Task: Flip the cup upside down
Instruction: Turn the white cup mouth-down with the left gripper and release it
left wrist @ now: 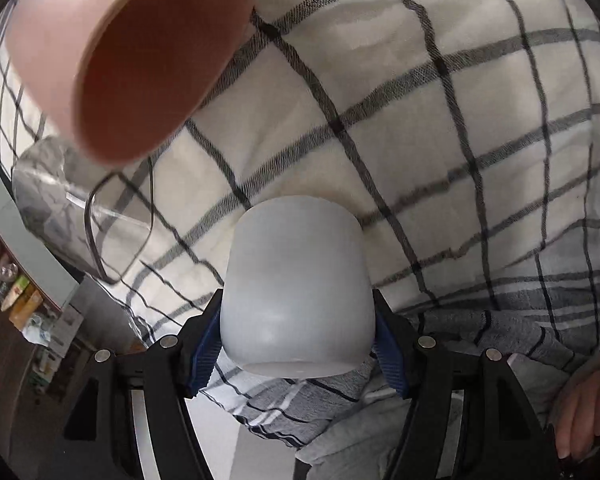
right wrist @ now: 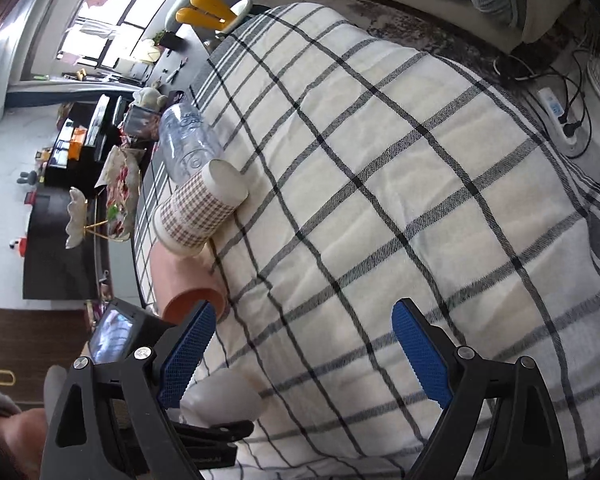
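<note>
Bright daylight from the window (right wrist: 100,12); fisheye-bent edges, dark corners, blurred pink cup (left wrist: 120,56).

You had the pale grey, matte, round-bodied cup (left wrist: 296,284) pinched at its sides between the blue pads (left wrist: 204,350) of the left gripper (left wrist: 298,344). It was turned so its closed rounded base pointed away from the camera over the checked cloth. In the right wrist view the same cup (right wrist: 224,398) lay low and near that cloth.
</note>
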Tool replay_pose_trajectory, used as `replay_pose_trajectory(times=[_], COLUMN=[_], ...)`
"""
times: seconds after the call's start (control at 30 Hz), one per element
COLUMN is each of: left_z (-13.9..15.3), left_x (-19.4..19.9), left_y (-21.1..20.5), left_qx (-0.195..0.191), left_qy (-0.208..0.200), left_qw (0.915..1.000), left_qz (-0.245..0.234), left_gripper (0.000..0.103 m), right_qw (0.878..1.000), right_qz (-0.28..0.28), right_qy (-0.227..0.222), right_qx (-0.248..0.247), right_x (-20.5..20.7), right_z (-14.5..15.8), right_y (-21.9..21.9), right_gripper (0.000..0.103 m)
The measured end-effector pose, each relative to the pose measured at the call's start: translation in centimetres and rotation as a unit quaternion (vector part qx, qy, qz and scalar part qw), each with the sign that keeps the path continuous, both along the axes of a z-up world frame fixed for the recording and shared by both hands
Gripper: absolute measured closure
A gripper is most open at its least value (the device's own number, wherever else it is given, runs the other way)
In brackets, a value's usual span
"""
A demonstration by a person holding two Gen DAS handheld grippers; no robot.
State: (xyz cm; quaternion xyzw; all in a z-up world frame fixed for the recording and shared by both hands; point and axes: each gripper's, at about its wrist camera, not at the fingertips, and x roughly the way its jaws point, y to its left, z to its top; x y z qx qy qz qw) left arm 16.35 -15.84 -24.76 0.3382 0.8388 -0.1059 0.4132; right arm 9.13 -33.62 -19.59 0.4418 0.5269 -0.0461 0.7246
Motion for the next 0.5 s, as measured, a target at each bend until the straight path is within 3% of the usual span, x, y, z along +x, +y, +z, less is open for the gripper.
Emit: replay_pose_trajectory(times=[0.1,0.2,0.5], left_z=[-0.5,-0.2,5.0], left_x=[0.2,-0.2,-3.4], left_y=[0.0,0.2,3.3], left_qx=[-0.001,-0.009,-0.076], left_qy=[0.000,-0.004,-0.081], left_qw=[1.0000,1.0000,0.9933], left_qz=[-0.002,0.001,0.032], left_gripper=[0.034,0.019,0.019], right_qw=[1.000,1.000,0.998], right_qz=[0.000,0.002,0.013], right_qy=[0.005,0.006,-0.038], right_qx=[0.007,0.007,-0.044], right_x=[0.0,0.0,-1.9], right_z=[-0.5,-0.6,3.7], right_y=[-0.2,-0.1,0.2], right_gripper=[0.013,0.013,0.013])
